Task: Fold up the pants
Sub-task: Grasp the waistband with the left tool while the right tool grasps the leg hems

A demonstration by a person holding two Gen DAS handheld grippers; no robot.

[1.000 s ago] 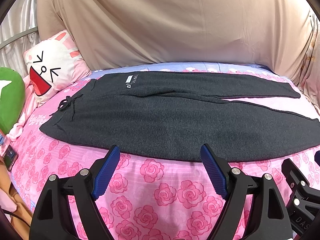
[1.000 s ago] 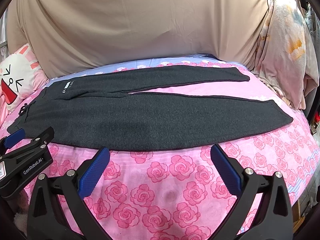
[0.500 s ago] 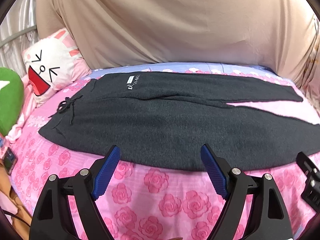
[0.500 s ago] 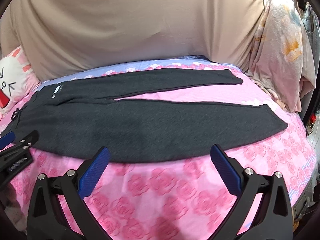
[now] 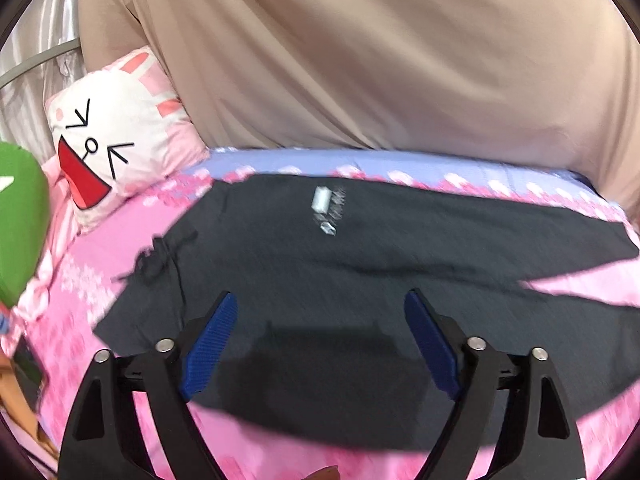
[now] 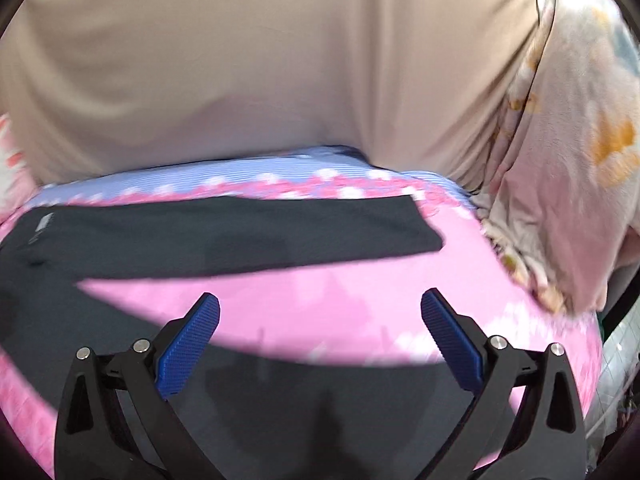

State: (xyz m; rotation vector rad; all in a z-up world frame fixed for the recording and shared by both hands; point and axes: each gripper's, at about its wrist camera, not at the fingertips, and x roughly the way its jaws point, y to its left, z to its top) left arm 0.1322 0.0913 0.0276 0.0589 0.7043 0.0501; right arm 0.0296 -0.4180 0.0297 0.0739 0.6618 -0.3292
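Dark grey pants (image 5: 360,272) lie flat across the pink rose bedsheet (image 5: 88,264), waist and drawstring to the left, legs spread apart to the right. My left gripper (image 5: 322,320) hovers over the waist and hip part; its jaws are opening wide and nothing is between them. In the right wrist view the far leg (image 6: 248,236) and the near leg (image 6: 320,408) of the pants show with a wedge of pink sheet between them. Above the near leg my right gripper (image 6: 320,320) stands open and empty. Both views are blurred by motion.
A beige cloth (image 5: 360,60) hangs behind the bed. A white cartoon-face pillow (image 5: 112,136) and a green cushion (image 5: 20,220) sit at the left. A pale flowered blanket (image 6: 560,160) is bunched at the right end of the bed. The bed's right edge drops off near it.
Both grippers have moved forward over the bed, from in front of the pants' near edge to above the pants. The right one has also swung right toward the leg ends. The other gripper has left each view.
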